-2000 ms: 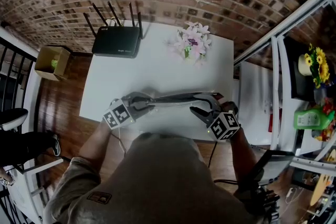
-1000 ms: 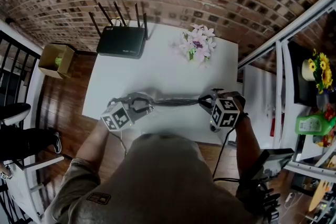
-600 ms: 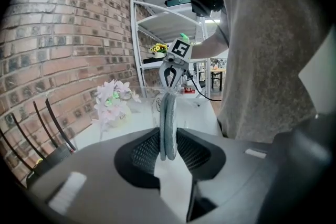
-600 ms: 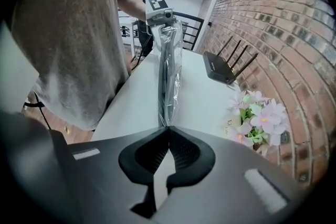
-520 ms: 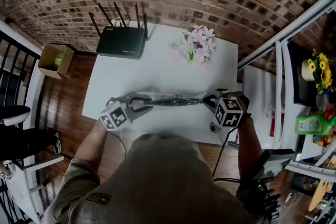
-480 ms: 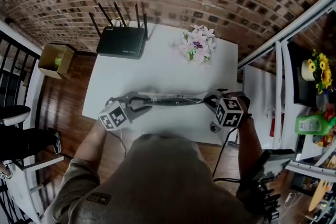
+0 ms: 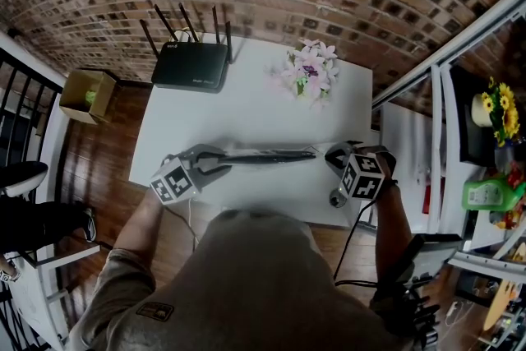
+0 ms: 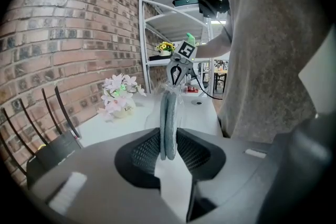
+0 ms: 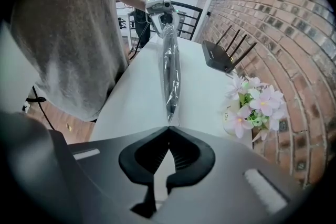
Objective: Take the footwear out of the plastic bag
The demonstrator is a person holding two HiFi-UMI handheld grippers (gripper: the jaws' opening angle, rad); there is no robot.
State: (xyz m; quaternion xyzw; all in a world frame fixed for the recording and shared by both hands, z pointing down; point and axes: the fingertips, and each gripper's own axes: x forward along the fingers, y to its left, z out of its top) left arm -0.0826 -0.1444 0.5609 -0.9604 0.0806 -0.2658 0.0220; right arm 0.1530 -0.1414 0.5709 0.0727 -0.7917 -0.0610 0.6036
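A pair of flat grey footwear [image 7: 263, 156], pressed sole to sole inside a clear plastic bag [image 9: 169, 112], hangs stretched level above the white table [image 7: 246, 107]. My left gripper [image 7: 215, 159] is shut on one end of the footwear [image 8: 168, 113] through the bag, which shows edge-on between its jaws. My right gripper [image 7: 331, 154] is shut on the bag's thin empty tip, just past the footwear's far end. In the right gripper view the dark footwear [image 9: 170, 68] runs away towards the left gripper [image 9: 157, 5].
A black router [image 7: 189, 66] with antennas stands at the table's back left, and a pot of pink flowers [image 7: 308, 70] at the back right. A white shelf frame [image 7: 427, 136] stands right of the table. A cardboard box [image 7: 86, 94] sits on the wooden floor at left.
My right gripper has closed on the bag's end and drawn it rightwards, pulling the bag taut. The left gripper has shifted slightly left with the footwear.
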